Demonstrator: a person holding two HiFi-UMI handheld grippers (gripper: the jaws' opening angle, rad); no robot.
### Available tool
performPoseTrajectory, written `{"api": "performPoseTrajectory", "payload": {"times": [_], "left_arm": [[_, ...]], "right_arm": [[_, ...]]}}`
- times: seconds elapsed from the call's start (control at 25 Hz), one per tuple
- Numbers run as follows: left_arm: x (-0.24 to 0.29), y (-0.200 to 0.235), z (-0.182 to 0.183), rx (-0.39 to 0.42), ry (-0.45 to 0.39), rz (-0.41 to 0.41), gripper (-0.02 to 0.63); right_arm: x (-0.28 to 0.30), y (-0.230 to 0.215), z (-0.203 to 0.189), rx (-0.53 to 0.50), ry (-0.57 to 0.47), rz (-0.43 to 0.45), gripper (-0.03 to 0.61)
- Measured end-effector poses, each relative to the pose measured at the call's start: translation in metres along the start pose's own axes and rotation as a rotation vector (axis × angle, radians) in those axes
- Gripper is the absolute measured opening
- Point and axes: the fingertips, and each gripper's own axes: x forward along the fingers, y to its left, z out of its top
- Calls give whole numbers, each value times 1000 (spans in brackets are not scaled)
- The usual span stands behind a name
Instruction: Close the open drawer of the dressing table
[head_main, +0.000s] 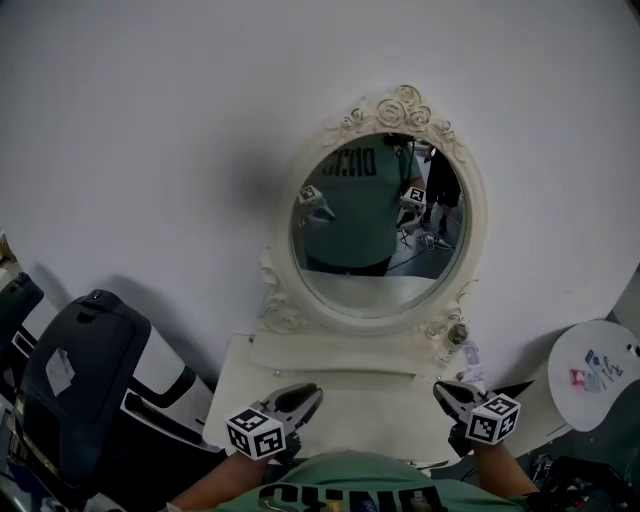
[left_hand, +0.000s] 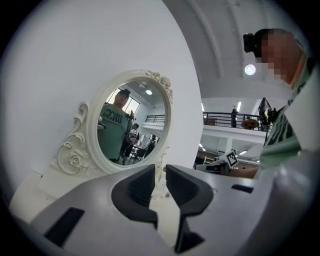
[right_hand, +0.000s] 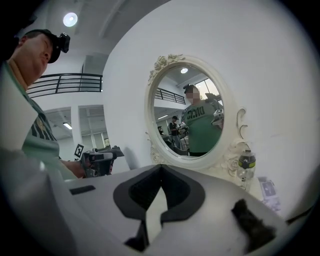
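Observation:
The white dressing table (head_main: 235, 385) stands against a white wall, with an oval mirror (head_main: 375, 290) in a carved frame on it. My chest hides the table's front edge, so no open drawer shows in any view. My left gripper (head_main: 310, 392) hovers over the tabletop's near left. Its jaws stand a narrow gap apart with nothing between them (left_hand: 160, 170). My right gripper (head_main: 442, 390) hovers over the near right. Its tips meet and hold nothing (right_hand: 161, 167). Both point toward the mirror (left_hand: 131, 122), which reflects me and both grippers.
A small water bottle (head_main: 458, 335) stands at the mirror's right foot, with a small printed packet (head_main: 470, 355) beside it. A dark padded chair (head_main: 85, 380) stands left of the table. A round white side table (head_main: 600, 370) is at the right.

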Motion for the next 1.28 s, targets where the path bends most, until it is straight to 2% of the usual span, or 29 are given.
{"api": "performPoseTrajectory", "payload": {"times": [0.24,0.52,1.28], "left_arm": [[13,-6,0,16,-6,52,72],[16,7,8,29,6,70,71],[44,32,10,-8,16,39,71]], "right_arm": [[6,-20,10,-39,-2,42,11],[22,-27,17,-18,-18,47,11],[46,-46,23,-50,10,15,11]]}}
